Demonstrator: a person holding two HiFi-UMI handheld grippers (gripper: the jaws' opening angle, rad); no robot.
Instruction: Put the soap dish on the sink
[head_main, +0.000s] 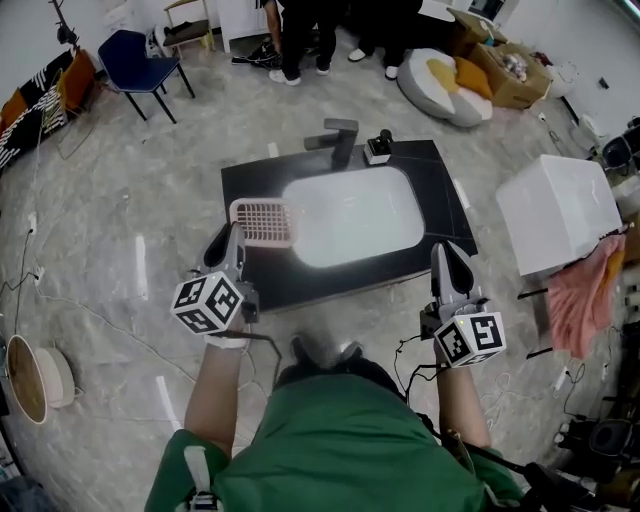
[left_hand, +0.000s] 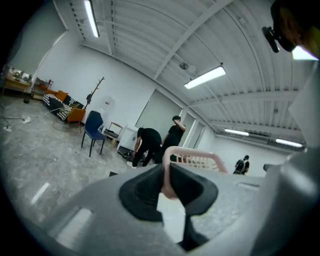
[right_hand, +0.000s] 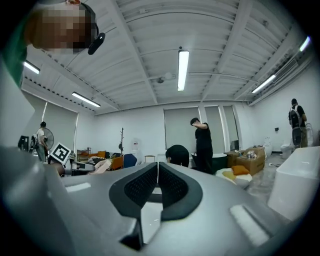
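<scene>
A pink slotted soap dish (head_main: 266, 221) hangs over the left side of the black sink counter (head_main: 445, 215), beside the white basin (head_main: 354, 216). My left gripper (head_main: 233, 243) is shut on its near edge; in the left gripper view the pink rim (left_hand: 196, 157) rises from between the black pads (left_hand: 142, 192). My right gripper (head_main: 448, 262) stays at the counter's front right corner, shut with nothing in it. In the right gripper view its pads (right_hand: 172, 187) meet with no gap.
A dark faucet (head_main: 338, 138) and a small dispenser (head_main: 378, 147) stand at the back of the counter. A white box (head_main: 558, 212) with a pink cloth (head_main: 586, 290) is on the right. People stand at the back near a blue chair (head_main: 142, 62).
</scene>
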